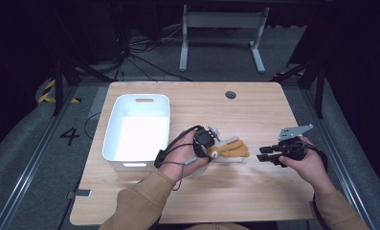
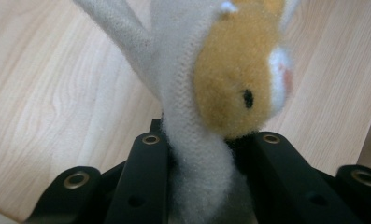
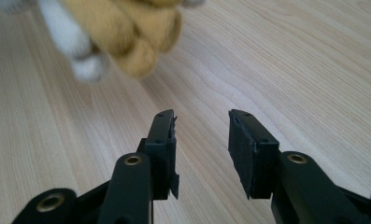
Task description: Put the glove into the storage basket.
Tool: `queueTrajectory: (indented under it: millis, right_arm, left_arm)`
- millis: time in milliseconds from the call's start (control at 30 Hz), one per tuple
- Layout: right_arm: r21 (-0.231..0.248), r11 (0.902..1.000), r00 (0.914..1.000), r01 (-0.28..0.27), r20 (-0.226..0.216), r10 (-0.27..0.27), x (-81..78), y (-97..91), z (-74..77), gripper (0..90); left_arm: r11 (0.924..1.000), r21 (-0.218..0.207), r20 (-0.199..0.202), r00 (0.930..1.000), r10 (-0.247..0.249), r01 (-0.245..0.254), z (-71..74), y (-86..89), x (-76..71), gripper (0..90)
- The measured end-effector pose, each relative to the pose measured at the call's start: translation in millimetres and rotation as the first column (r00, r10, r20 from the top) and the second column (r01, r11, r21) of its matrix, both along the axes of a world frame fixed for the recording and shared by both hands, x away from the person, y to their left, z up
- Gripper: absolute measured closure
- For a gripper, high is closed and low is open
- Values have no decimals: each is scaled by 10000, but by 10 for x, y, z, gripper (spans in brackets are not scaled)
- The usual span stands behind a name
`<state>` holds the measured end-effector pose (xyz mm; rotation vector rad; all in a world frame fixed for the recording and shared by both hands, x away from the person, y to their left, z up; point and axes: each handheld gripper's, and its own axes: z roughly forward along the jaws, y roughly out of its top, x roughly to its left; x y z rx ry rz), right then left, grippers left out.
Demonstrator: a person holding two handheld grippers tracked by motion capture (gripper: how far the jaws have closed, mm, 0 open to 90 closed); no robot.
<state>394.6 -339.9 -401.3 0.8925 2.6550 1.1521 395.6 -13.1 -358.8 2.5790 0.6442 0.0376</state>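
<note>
The high view is lit from above onto the worktop [image 1: 254,115], which stands bright against a floor and room that fall off to near black around it. The white bin [image 1: 137,129] left of the worktop's middle glares so hard that its floor is washed out (no detail survives there). Soft, faint shadows lie under the hands near the worktop's front edge. The picture is slightly soft overall.

In the left gripper view, light is even and warm; the plush toy [image 2: 230,79] just above the left tool [image 2: 206,140] is close and fuzzy at its upper edges. In the right gripper view, the toy [image 3: 127,32] beyond the right tool [image 3: 202,119] is blurred, while the wood grain near that tool is crisp.
</note>
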Motion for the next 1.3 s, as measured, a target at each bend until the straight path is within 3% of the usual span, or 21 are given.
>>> queueTrajectory:
  millis: [300,667,867,933,1033,1300]
  right_arm:
    - [-13,9999,9999,-137,-74,137,84,35,-16,618]
    - [-32,9996,9993,-296,-227,295,183,93,-65,620]
    - [-12,9995,9992,-329,-244,329,216,102,-80,620]
    - [-22,9995,9991,-306,-291,305,217,99,-87,620]
    - [5,9996,9991,-272,-336,272,216,94,-93,618]
    - [-22,9998,9991,-210,-375,209,202,91,-104,614]
  left_arm:
    - [9986,-104,-86,9986,515,-516,122,141,48,752]
    - [9891,-272,-47,9894,1449,-1450,345,371,80,752]
    - [9789,-452,21,9799,1996,-1993,454,546,110,751]
    - [9701,-643,-99,9722,2338,-2340,519,633,121,750]
    - [9627,-755,-139,9657,2594,-2597,580,704,140,750]
    - [9528,-833,-220,9564,2911,-2919,668,808,183,748]
